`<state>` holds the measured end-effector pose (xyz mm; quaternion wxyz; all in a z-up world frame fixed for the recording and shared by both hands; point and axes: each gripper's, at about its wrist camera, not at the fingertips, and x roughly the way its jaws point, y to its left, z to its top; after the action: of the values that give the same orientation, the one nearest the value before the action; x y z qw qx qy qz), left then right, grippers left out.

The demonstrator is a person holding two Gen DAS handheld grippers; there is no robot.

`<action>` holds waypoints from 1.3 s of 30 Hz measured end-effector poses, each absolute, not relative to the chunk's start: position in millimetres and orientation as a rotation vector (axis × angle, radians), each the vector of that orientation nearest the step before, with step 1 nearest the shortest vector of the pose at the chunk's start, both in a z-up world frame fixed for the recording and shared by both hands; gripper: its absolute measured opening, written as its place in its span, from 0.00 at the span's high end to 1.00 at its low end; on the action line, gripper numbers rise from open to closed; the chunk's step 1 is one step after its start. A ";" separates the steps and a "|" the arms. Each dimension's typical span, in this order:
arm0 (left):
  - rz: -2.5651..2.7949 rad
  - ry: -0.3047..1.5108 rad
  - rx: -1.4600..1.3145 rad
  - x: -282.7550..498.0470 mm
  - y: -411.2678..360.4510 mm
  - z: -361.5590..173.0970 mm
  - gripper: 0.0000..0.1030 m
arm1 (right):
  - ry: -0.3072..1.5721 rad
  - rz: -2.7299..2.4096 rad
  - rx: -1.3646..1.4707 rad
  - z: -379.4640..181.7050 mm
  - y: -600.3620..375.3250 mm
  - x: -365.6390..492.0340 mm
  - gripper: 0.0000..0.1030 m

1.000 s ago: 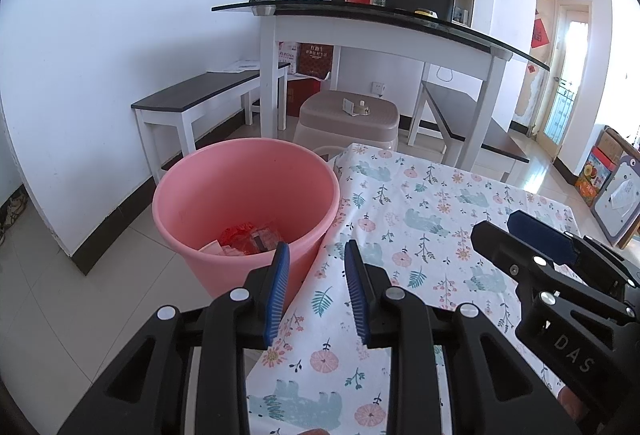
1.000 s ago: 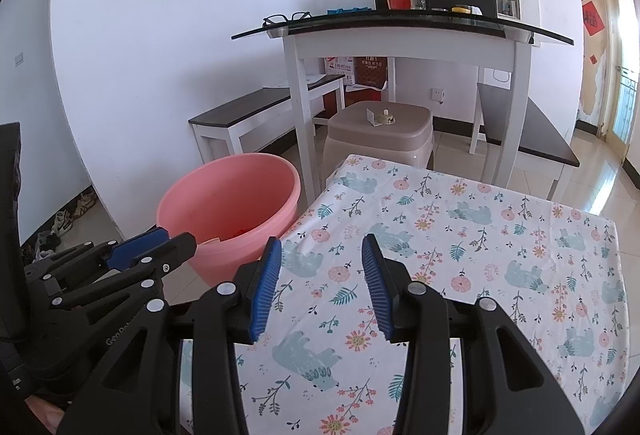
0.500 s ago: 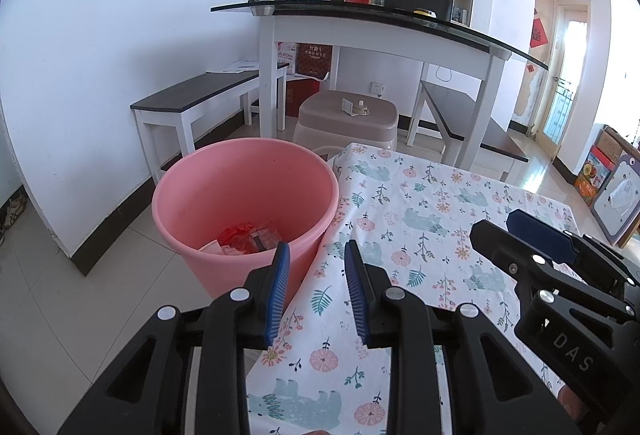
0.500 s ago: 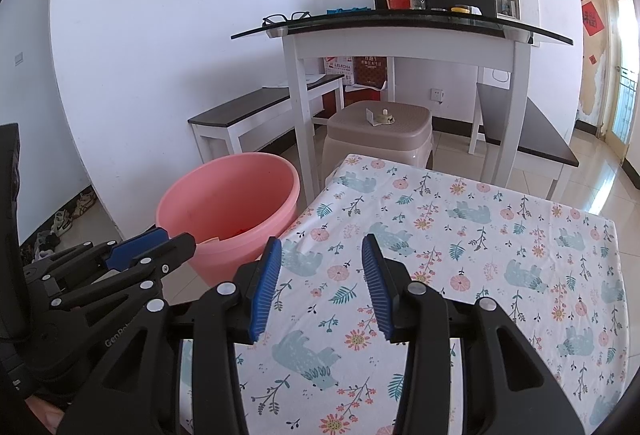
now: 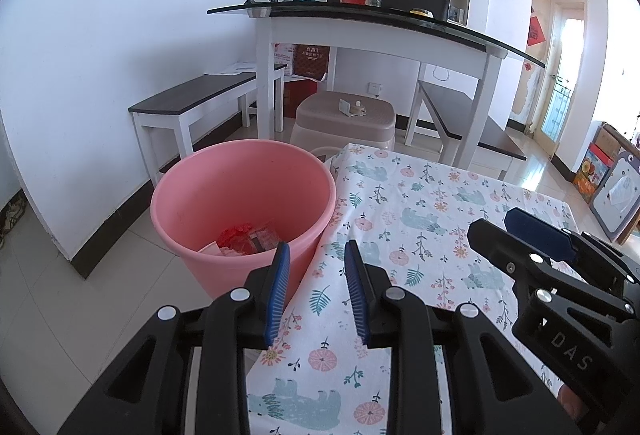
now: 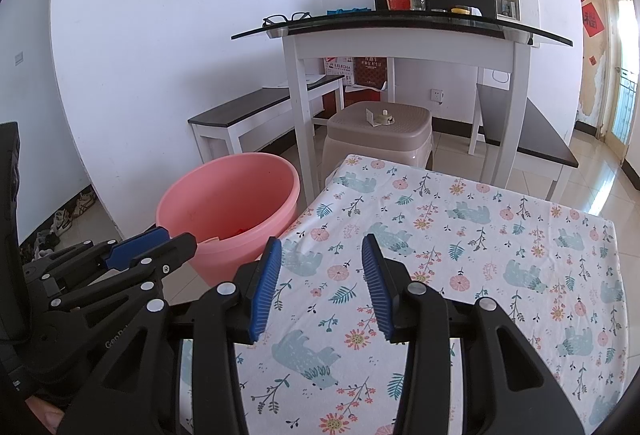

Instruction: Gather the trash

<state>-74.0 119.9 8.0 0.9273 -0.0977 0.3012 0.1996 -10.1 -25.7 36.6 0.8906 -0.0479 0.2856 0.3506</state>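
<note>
A pink bucket stands on the floor against the left edge of a table with a floral cloth. Red and white wrappers lie in its bottom. My left gripper is open and empty, held over the table's left edge beside the bucket. My right gripper is open and empty above the cloth; the bucket is to its left. Each gripper shows in the other's view, the right one and the left one. I see no trash on the cloth.
A tall white table with a dark glass top stands behind, with glasses, flowers and a red box on it. Dark-topped benches flank it. A beige plastic stool stands just past the cloth-covered table. Shoes lie by the left wall.
</note>
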 end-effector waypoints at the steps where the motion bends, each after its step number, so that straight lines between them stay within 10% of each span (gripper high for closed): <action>1: 0.407 0.617 -0.199 -74.8 119.4 8.5 0.73 | 0.593 0.728 -0.100 36.7 -25.5 -10.5 0.59; 39: 0.400 0.624 -0.185 -70.9 119.2 5.9 0.73 | 0.597 0.728 -0.102 34.3 -27.7 -9.4 0.59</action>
<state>-70.9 119.2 5.9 0.9279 -0.0903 0.3045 0.1951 -9.4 -27.7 34.3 0.8899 -0.0493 0.2874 0.3507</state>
